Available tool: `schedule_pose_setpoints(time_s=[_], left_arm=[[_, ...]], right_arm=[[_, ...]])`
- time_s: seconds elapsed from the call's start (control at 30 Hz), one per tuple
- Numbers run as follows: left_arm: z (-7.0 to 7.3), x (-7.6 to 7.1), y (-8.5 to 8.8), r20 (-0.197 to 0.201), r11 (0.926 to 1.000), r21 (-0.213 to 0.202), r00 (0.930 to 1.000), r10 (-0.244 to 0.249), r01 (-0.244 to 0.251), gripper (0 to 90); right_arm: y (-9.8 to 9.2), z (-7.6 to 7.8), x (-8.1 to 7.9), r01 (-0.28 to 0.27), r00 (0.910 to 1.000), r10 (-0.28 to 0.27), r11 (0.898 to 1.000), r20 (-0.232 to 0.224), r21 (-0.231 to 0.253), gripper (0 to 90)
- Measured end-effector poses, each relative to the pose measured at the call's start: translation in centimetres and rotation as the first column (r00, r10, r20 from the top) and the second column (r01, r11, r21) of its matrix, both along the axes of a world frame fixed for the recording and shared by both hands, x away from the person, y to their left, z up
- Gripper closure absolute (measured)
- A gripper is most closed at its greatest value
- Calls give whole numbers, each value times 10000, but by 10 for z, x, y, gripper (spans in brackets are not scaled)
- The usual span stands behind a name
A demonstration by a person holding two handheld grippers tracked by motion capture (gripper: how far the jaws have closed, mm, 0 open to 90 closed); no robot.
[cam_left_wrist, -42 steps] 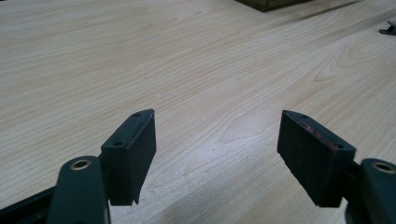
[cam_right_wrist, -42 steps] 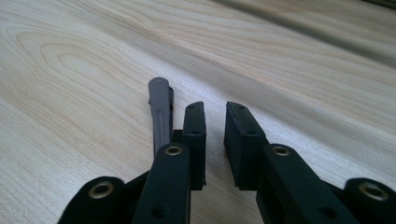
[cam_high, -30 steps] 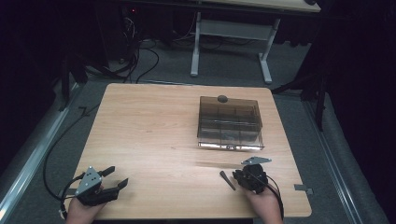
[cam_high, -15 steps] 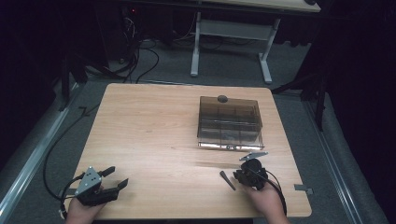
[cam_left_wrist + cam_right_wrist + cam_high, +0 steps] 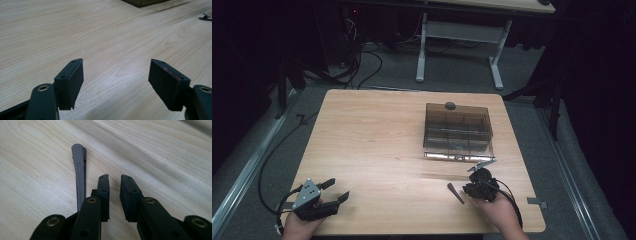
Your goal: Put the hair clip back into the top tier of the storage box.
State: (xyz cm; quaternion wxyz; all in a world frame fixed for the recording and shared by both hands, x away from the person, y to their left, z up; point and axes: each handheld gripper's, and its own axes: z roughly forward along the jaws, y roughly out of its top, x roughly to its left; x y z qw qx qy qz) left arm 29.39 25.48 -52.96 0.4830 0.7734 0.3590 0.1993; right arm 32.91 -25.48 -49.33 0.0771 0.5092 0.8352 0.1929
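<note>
A slim grey hair clip [image 5: 79, 177] lies flat on the wooden table [image 5: 377, 145], just left of my right gripper's [image 5: 115, 180] jaws and outside them. Those jaws stand almost closed with a thin gap and nothing between them. In the high view the clip [image 5: 456, 193] lies near the front right, touching or nearly touching the right gripper [image 5: 468, 190], which is rolled on its side. My left gripper [image 5: 338, 189] rests at the front left corner, open wide. Its pads [image 5: 71, 80] hang just over bare wood.
A dark see-through compartment box [image 5: 458, 131] stands right of centre, with a small dark round thing [image 5: 450, 105] at its far edge. A grey tag [image 5: 537, 201] sits at the table's right front edge. Desk legs and cables are on the floor beyond.
The right gripper has rolled onto its side, its grey plate swinging up toward the box, and it has edged closer to the clip. The left gripper has stayed put.
</note>
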Motion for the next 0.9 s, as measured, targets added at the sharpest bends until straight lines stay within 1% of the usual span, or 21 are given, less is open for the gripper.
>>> schedule_pose_setpoints(time_s=[0.03, 0.1, 0.13, 0.2, 0.3, 0.33, 0.43, 0.47, 0.63, 0.67, 0.73, 0.77, 0.83, 0.9], left_arm=[[0, 0, 0, 2, 10000, 7, 10000, -14, 14, 287], [0, 0, 0, -1, 10000, 8, 10000, -18, 18, 287], [0, 0, 0, 3, 10000, 10, 10000, -22, 22, 287], [0, 0, 0, 5, 10000, 2, 10000, -25, 25, 287], [0, 0, 0, 0, 10000, -8, 10000, -23, 23, 287], [0, 0, 0, 4, 10000, -10, 10000, -20, 20, 287], [0, 0, 0, 3, 10000, -6, 10000, -28, 28, 287], [0, 0, 0, 3, 10000, 2, 10000, -31, 31, 287], [0, 0, 0, -23, 10000, -1, 10000, -45, 45, 287], [0, 0, 0, -22, 10000, 1, 10000, -46, 46, 287], [0, 0, 0, -21, 10000, 0, 10000, -49, 49, 287], [0, 0, 0, -21, 10000, 0, 10000, -49, 49, 287], [0, 0, 0, -9, 10000, -1, 10000, -44, 44, 287], [0, 0, 0, 2, 10000, 13, 10000, -47, 47, 287]], right_arm=[[1, 1, 1, -51, 9999, 50, 10000, -119, -85, 778], [1, 1, 2, -124, 9998, 124, 9999, -170, -51, 777], [2, 2, 2, -120, 9996, 116, 9998, -265, -161, 778], [2, 3, 4, -198, 9991, 190, 9996, -375, -208, 779], [3, 4, 6, -208, 9983, 199, 9997, -555, -150, 779], [3, 5, 6, -247, 9972, 234, 9995, -711, -176, 778], [4, 5, 7, -340, 9961, 317, 9991, -821, -268, 777], [4, 5, 8, -428, 9944, 395, 9986, -977, -314, 776], [7, 6, 10, -512, 9918, 454, 9976, -1190, -457, 773], [7, 6, 11, -619, 9896, 551, 9969, -1331, -476, 771], [8, 6, 12, -686, 9881, 602, 9961, -1418, -548, 768], [9, 5, 12, -696, 9869, 618, 9965, -1493, -474, 767], [9, 5, 12, -722, 9859, 638, 9962, -1547, -489, 765], [10, 5, 13, -874, 9834, 764, 9943, -1645, -609, 764]])
